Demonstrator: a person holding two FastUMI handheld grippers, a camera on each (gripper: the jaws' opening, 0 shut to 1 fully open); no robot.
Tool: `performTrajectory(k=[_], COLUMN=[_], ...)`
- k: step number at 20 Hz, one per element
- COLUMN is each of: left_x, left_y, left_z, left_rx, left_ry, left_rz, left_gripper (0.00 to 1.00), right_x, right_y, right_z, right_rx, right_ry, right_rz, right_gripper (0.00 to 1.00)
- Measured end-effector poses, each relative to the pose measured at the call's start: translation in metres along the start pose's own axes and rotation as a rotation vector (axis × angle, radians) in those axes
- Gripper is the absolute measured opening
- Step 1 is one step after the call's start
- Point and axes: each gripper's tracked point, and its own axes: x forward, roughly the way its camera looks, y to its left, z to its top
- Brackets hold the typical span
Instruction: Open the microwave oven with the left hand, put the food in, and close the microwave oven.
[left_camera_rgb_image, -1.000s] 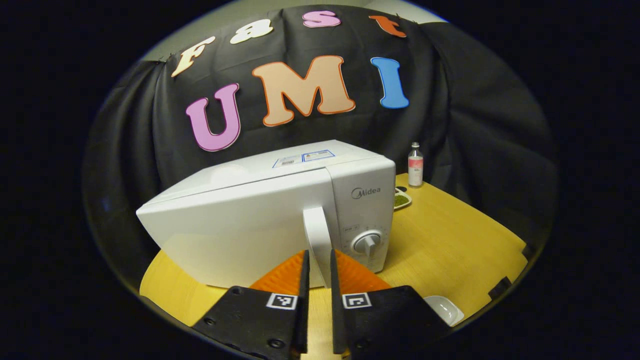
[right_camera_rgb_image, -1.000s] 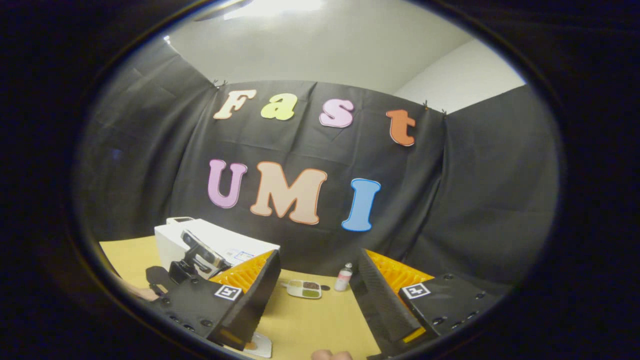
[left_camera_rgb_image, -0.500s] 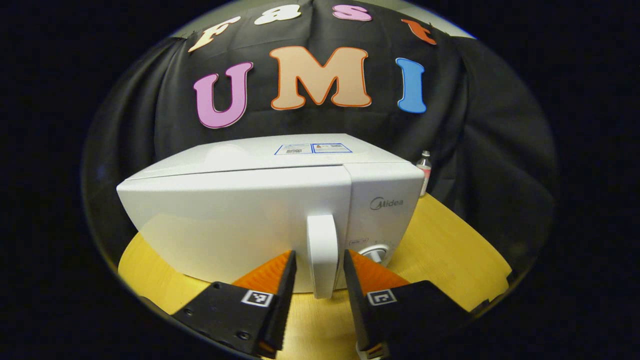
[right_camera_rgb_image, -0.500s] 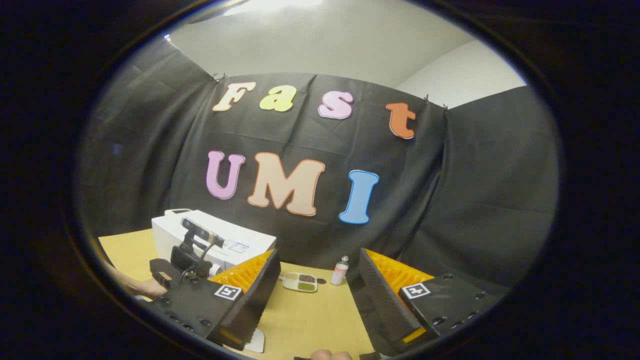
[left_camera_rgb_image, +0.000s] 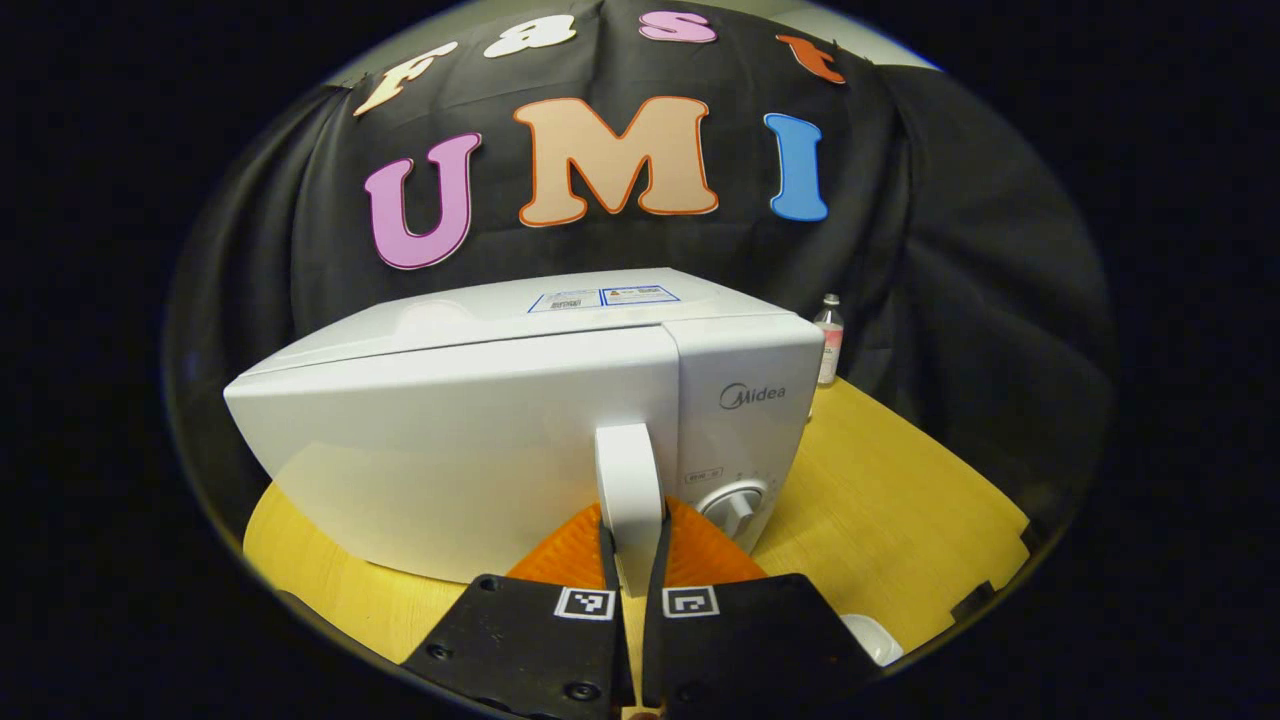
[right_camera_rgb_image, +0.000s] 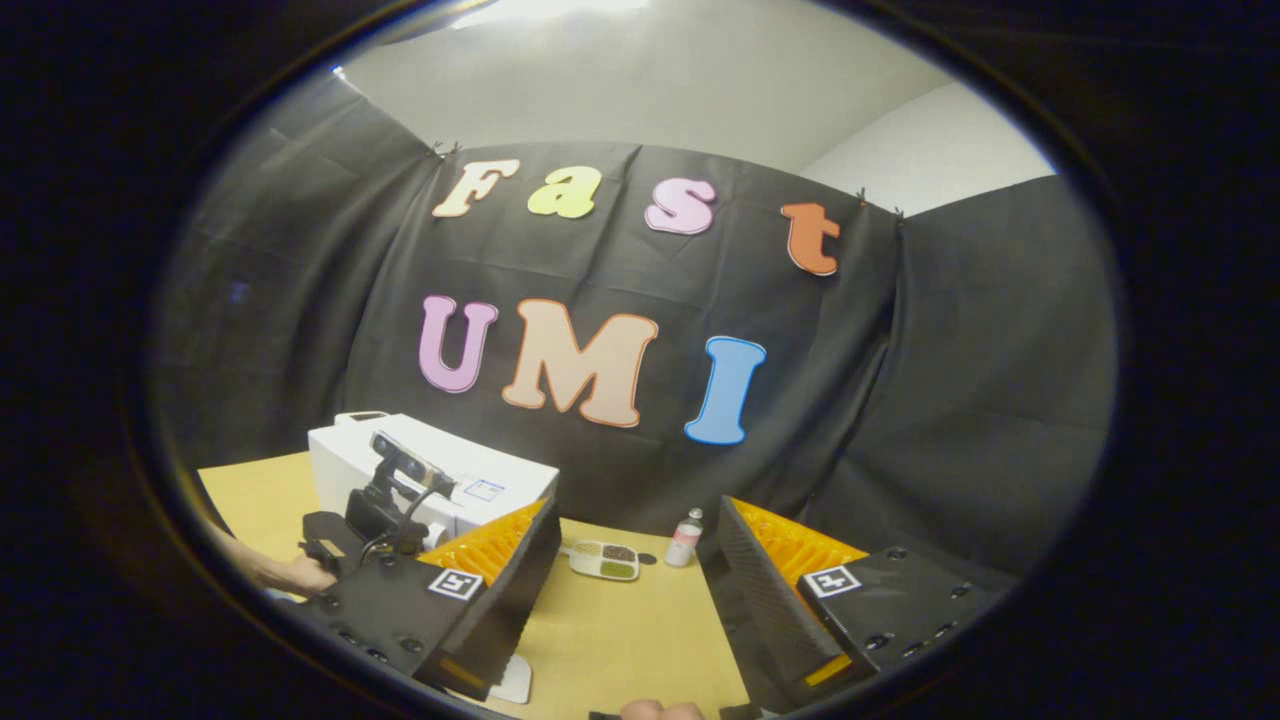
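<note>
The white microwave (left_camera_rgb_image: 480, 430) stands on the yellow table with its door closed. My left gripper (left_camera_rgb_image: 630, 560) is shut on the lower part of the door's upright white handle (left_camera_rgb_image: 628, 470), one finger on each side. The right gripper view has this same microwave (right_camera_rgb_image: 470, 480) at the left, with the left gripper's body (right_camera_rgb_image: 385, 500) and a hand (right_camera_rgb_image: 285, 572) in front of it. My right gripper (right_camera_rgb_image: 636, 520) hovers open over the table with nothing between its fingers. A small tray of green and brown food (right_camera_rgb_image: 605, 560) lies on the table beyond it.
A small bottle (left_camera_rgb_image: 828, 340) stands at the back of the table, right of the microwave; the right gripper view has this bottle (right_camera_rgb_image: 684, 538) beside the food tray. A white dish (left_camera_rgb_image: 872, 637) lies near the table's front edge. The timer knob (left_camera_rgb_image: 735, 500) sits right of the handle.
My left gripper spread its fingers to either side of the door handle, then closed on it. The right gripper stayed open and barely moved.
</note>
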Motion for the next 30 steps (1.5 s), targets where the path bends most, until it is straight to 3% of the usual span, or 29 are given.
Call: performTrajectory(k=[4,10,15,17,19,20,22,27,30], left_x=[-0.004,-0.068,-0.129,-0.155,-0.178,-0.191,-0.216,-0.265,-0.29], left_y=[0.0,0.002,0.02,0.034,0.062,0.077,0.101,0.165,0.202], left_z=[-0.001,-0.025,-0.05,-0.062,-0.073,-0.08,-0.094,-0.114,-0.127], left_rx=[-0.025,-0.053,-0.025,-0.023,-0.028,-0.047,-0.087,-0.091,-0.116], left_ry=[-0.002,-0.035,-0.021,-0.009,-0.008,0.001,0.028,0.041,0.055], left_rz=[0.024,-0.05,-0.061,-0.067,-0.008,0.013,0.048,0.165,0.197], left_gripper=[0.0,0.0,0.02,0.06,0.17,0.36,0.58,0.58,0.58], right_x=[0.001,0.0,0.0,-0.001,0.0,0.002,0.005,0.012,0.015], right_y=[0.002,0.011,0.032,0.043,0.056,0.064,0.081,0.128,0.158], right_z=[0.005,-0.007,-0.007,-0.012,-0.016,-0.017,-0.017,-0.024,-0.041], right_rx=[-0.014,-0.005,-0.005,-0.002,0.004,0.01,0.025,0.063,0.104], right_ry=[-0.015,0.008,0.009,0.021,0.032,0.037,0.039,0.066,0.106], right_rz=[0.006,0.024,0.066,0.085,0.104,0.114,0.137,0.207,0.243], right_gripper=[0.97,0.97,0.97,1.0,0.97,0.97,0.97,0.97,0.98])
